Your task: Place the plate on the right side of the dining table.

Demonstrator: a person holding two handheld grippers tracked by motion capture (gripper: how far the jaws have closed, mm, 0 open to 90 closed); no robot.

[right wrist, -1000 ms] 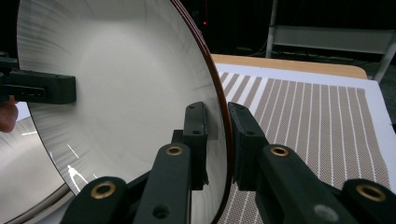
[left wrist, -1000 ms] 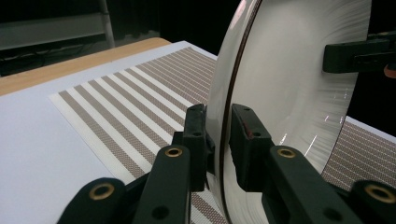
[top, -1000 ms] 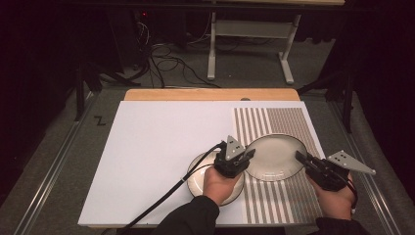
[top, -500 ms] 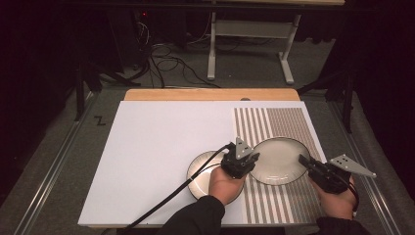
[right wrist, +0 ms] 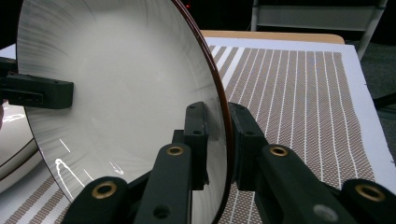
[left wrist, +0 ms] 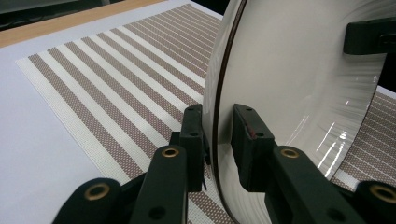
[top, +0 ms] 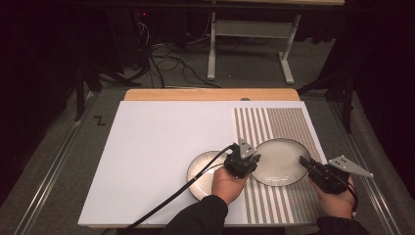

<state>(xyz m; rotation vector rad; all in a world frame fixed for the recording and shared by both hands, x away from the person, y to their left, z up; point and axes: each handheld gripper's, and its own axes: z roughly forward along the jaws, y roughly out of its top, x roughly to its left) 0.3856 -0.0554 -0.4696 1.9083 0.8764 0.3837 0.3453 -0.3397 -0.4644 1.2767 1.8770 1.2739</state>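
A cream plate with a dark rim (top: 280, 161) (left wrist: 299, 84) (right wrist: 121, 84) hangs between both grippers, just above the striped placemat (top: 279, 122). My left gripper (top: 252, 159) (left wrist: 217, 126) is shut on the plate's left rim, one pad on each face. On the opposite rim my right gripper (top: 306, 164) (right wrist: 218, 121) is shut in the same way. Each gripper view shows the other gripper's jaw at the plate's far edge. A second cream plate (top: 203, 171) (right wrist: 14, 140) lies flat on the white board under my left hand.
The brown-and-white striped placemat (left wrist: 116, 79) (right wrist: 303, 93) covers the right part of the white board (top: 161, 147). A wooden table edge (top: 210, 94) runs along the back. The left gripper's cable (top: 166, 200) trails over the second plate toward the near edge.
Both grippers and the held plate have drifted a little to the right and sunk closer to the placemat. The second plate has stayed put.
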